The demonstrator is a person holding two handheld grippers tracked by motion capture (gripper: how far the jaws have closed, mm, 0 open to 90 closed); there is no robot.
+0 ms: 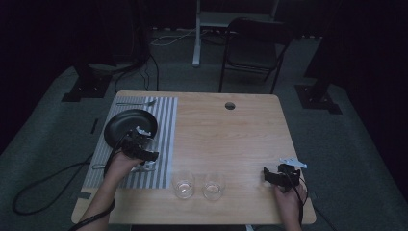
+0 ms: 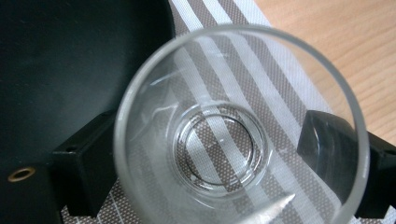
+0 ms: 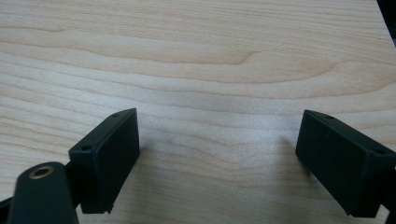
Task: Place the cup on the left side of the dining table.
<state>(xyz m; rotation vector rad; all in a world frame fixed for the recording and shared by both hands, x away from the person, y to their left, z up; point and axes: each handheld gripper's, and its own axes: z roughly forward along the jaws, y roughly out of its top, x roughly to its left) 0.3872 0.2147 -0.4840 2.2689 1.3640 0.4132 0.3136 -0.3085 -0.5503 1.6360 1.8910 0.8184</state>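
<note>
A clear drinking glass (image 2: 219, 140) sits upright between the jaws of my left gripper (image 2: 205, 161), seen from above through its rim, and both jaws press its sides. It is over the grey striped placemat (image 2: 280, 79), right beside the black plate (image 2: 70, 60). In the high view my left gripper (image 1: 142, 148) is at the plate's (image 1: 126, 124) near right edge. My right gripper (image 1: 275, 175) is near the table's front right corner. Its jaws stand wide apart over bare wood (image 3: 210, 70), with nothing between the fingertips of my right gripper (image 3: 217, 158).
Two more clear glasses (image 1: 184, 185) (image 1: 213, 186) stand side by side near the front edge. A fork (image 1: 137, 103) lies along the placemat's (image 1: 163, 139) far end. The table has a round cable hole (image 1: 230, 105). A folding chair (image 1: 255, 48) stands behind it.
</note>
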